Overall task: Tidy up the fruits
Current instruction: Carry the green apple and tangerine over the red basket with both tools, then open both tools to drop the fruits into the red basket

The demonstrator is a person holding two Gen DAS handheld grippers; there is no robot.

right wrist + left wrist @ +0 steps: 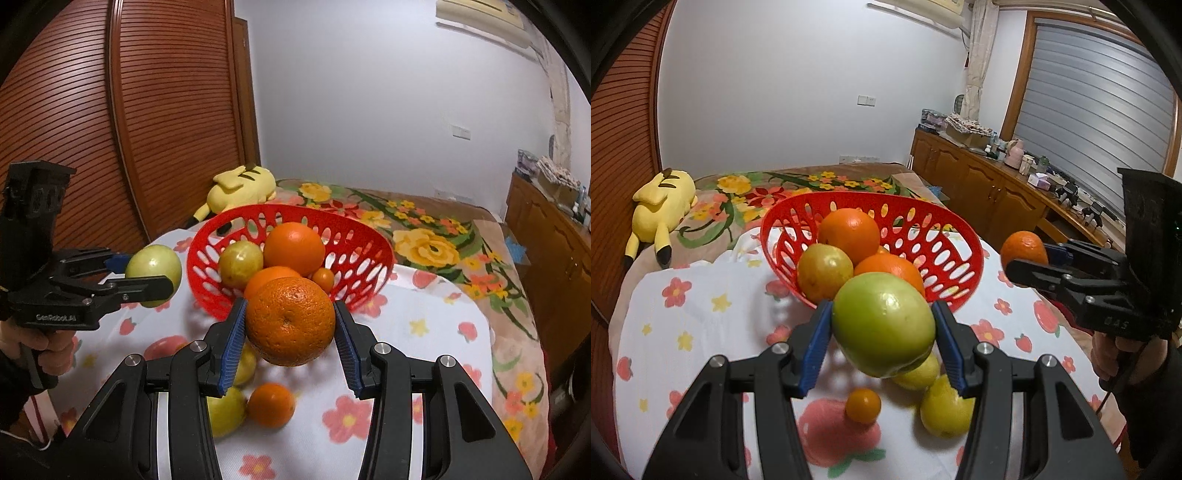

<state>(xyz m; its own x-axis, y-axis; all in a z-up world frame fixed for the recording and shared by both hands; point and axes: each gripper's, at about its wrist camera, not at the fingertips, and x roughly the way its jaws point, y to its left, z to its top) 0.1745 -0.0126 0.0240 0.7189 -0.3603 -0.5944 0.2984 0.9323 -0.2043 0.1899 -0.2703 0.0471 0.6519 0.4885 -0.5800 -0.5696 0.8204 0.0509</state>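
While loose fruit lies on the floral cloth (701,325) at six o'clock, the left gripper (882,325) clamps a green apple (882,325) and the right gripper (290,321) clamps an orange (290,321), both held in the air. Next comes carrying them over the red basket (960,236) at twelve o'clock, then releasing.

The supporting surface was a bed (849,177) with a floral cover, overlaid near the front by a white flower-print cloth (701,314). On the cloth stood a red perforated basket (960,258); just before it lay two yellow-green fruits (945,410) and a small orange (863,405). A yellow plush toy (661,206) lay farther back.
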